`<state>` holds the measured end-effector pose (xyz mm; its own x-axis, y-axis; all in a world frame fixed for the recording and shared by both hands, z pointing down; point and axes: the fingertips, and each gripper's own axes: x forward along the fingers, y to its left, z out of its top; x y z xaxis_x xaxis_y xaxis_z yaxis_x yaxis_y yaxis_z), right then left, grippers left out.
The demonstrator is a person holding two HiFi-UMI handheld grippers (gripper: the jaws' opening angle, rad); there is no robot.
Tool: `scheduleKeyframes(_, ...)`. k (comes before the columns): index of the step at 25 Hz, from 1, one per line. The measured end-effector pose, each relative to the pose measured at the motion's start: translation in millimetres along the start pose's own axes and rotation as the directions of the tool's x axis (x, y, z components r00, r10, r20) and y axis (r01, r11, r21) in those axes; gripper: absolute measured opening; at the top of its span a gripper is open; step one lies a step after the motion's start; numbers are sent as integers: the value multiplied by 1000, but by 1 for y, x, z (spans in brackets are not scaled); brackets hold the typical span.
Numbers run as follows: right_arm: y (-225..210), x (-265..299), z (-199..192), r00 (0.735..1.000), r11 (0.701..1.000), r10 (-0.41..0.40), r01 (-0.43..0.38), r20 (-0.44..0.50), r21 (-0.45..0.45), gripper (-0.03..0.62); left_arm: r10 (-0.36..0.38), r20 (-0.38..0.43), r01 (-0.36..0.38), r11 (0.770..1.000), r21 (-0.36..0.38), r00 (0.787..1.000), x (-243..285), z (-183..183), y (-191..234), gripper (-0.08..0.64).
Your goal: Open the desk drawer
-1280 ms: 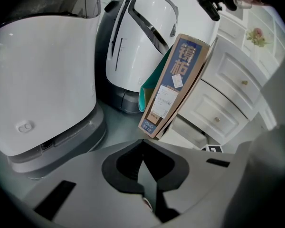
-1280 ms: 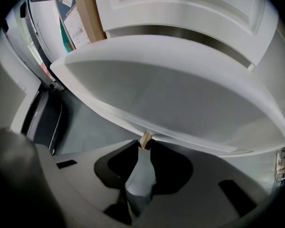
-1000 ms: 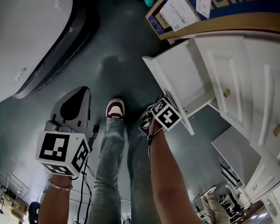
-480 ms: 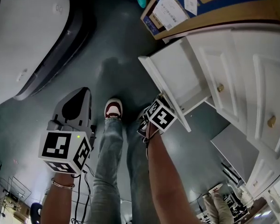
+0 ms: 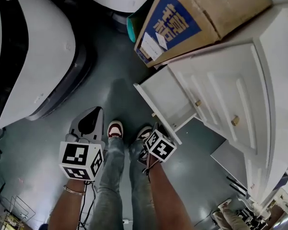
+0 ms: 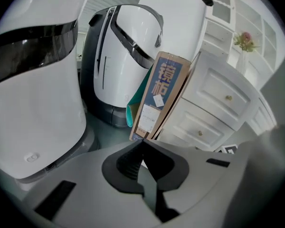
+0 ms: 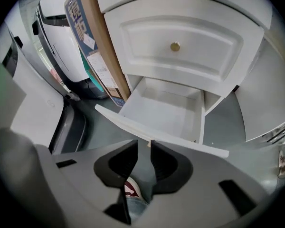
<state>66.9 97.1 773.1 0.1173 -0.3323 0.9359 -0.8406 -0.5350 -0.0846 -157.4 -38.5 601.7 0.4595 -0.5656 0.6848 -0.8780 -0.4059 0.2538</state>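
drawer: lowest in white desk, pulled out leftward, cavity up; front panel's long axis runs far-left to near-right, near end just beside right shoe | right gripper: jaws slightly apart, just been opening, clamping nothing | left gripper: tips together, empty

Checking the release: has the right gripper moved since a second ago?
Yes. The right gripper has drawn back off the drawer front toward the person; its jaws have just opened wider, holding nothing.
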Motion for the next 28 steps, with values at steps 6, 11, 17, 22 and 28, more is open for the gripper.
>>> scheduleKeyframes(6,0,-56,41,998,997,10,-15,63,79,94,-43,13,43,998,43,999,-18,37,-29,18)
scheduleKeyframes(11,-11,-82,75,993,993,-4,-9,114,115,95,-80,15,78,994,81,997,-25,56,-50,18)
scheduleKeyframes(17,-31,-87,102,988,990,-29,8,154,139,109,-104,7,103,989,104,995,-27,62,-65,18)
scheduleKeyframes(22,-41,-79,119,985,988,-41,16,165,153,117,-98,-11,99,990,102,995,-22,56,-68,18)
scheduleKeyframes(28,-53,-64,138,985,991,-58,37,163,128,123,-76,-28,79,993,87,997,-13,50,-68,18)
